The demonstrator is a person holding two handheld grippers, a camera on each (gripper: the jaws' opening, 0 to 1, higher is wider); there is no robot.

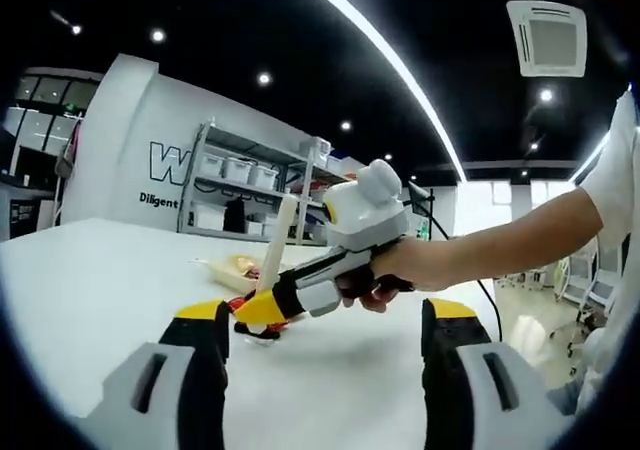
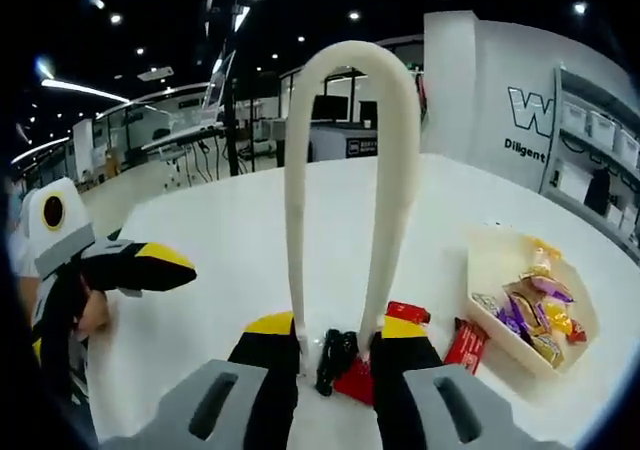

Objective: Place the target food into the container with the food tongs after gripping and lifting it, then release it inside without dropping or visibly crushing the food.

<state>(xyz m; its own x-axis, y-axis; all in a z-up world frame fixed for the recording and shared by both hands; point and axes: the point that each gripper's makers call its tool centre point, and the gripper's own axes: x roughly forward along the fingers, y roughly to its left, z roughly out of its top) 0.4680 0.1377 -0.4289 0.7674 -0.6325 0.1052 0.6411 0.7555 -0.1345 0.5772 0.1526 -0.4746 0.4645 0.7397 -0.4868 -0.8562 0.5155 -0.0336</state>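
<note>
Clamping the cream food tongs (image 2: 345, 170) between its two jaws, the right gripper (image 2: 338, 348) held them with the bend up and the tips down on the white table (image 2: 220, 240). Between those tips sat a red wrapped snack (image 2: 358, 382) with a dark bit beside it (whether the tips were actually touching it, I could not tell). Another red packet (image 2: 466, 344) lay just beside the tongs, between them and the shallow tray (image 2: 500, 260) of mixed wrapped sweets, which stood near the tongs. The left gripper (image 1: 325, 345) hovered apart from the tongs, jaws spread and holding nothing. The wrapped snack looked light, with slick crinkly foil and a crushable filling, so I judged a gentle squeeze across its middle best.
</note>
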